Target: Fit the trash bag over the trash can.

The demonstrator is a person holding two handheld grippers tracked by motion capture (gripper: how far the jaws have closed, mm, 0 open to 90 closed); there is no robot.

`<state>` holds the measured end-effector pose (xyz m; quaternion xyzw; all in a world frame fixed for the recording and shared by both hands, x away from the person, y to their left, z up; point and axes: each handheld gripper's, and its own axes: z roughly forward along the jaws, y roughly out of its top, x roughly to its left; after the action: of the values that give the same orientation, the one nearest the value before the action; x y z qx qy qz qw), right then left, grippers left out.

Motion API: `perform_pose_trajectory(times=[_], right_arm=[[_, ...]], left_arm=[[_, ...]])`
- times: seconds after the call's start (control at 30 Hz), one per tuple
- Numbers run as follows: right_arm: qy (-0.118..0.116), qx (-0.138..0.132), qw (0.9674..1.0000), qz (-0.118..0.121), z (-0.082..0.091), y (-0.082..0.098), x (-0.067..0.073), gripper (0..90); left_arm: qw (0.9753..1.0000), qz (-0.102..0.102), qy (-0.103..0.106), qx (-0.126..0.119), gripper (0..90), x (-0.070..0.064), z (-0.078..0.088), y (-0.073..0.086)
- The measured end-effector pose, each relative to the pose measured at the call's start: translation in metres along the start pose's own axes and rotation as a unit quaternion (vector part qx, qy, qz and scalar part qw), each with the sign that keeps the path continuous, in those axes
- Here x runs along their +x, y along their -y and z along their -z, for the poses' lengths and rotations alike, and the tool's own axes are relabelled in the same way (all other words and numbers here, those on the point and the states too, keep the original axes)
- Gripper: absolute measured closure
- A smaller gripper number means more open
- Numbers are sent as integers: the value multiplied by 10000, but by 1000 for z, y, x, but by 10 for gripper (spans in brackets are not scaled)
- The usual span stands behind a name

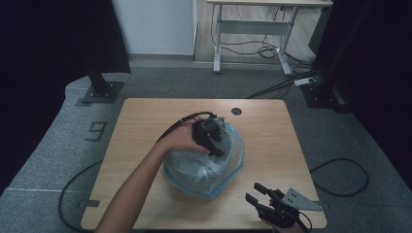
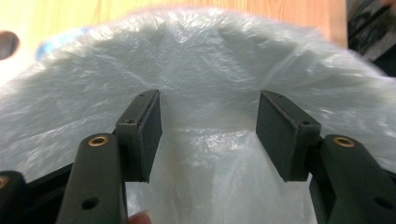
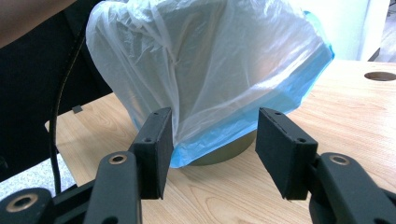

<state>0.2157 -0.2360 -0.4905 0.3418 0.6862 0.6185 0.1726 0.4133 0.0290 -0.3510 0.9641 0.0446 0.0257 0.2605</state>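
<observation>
Wooden bench [image 1: 145, 116] centre: left tool [image 1: 212, 141], jaws released, smooths translucent blue-edged plastic bag [image 1: 204, 170] over bowl [image 3: 224, 151]; released right tool [image 1: 260, 196], at five o'clock, should next tuck the hem.

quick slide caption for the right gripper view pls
Open right tool aimed at a translucent plastic bag draped over a bowl on the wooden table.

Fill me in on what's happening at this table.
A person is working a translucent plastic bag over a round container on the wooden table. The left hand-held gripper is on top of the bag, jaws apart with no plastic pinched. The right hand-held gripper waits open near the table's front edge. The bag's blue rim hangs short of the tabletop.
</observation>
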Motion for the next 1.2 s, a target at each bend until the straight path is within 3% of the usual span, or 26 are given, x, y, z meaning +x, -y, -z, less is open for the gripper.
perform_pose_trajectory(times=[0.2,0.33,0.6,0.8,0.97,1.07,1.2], right_arm=[[32,-6,10000,-29,0,0,-1,456],[26,12,10000,-13,-1,0,0,455],[13,68,10000,-3,-5,1,2,455],[27,97,9999,-16,-6,3,2,455],[47,84,10000,-19,-5,3,1,455],[52,80,10000,-27,-4,3,0,455],[69,71,10000,-8,-3,2,-1,455]], left_arm=[[9997,77,-100,-220,406,-4,31,14],[9999,74,-72,-82,406,-11,37,26],[9995,191,92,245,408,-15,31,45],[9975,196,266,621,402,-13,15,46],[9960,243,336,797,398,-12,5,46],[9967,231,268,735,393,-12,7,46],[9989,322,189,278,390,-11,25,49]])
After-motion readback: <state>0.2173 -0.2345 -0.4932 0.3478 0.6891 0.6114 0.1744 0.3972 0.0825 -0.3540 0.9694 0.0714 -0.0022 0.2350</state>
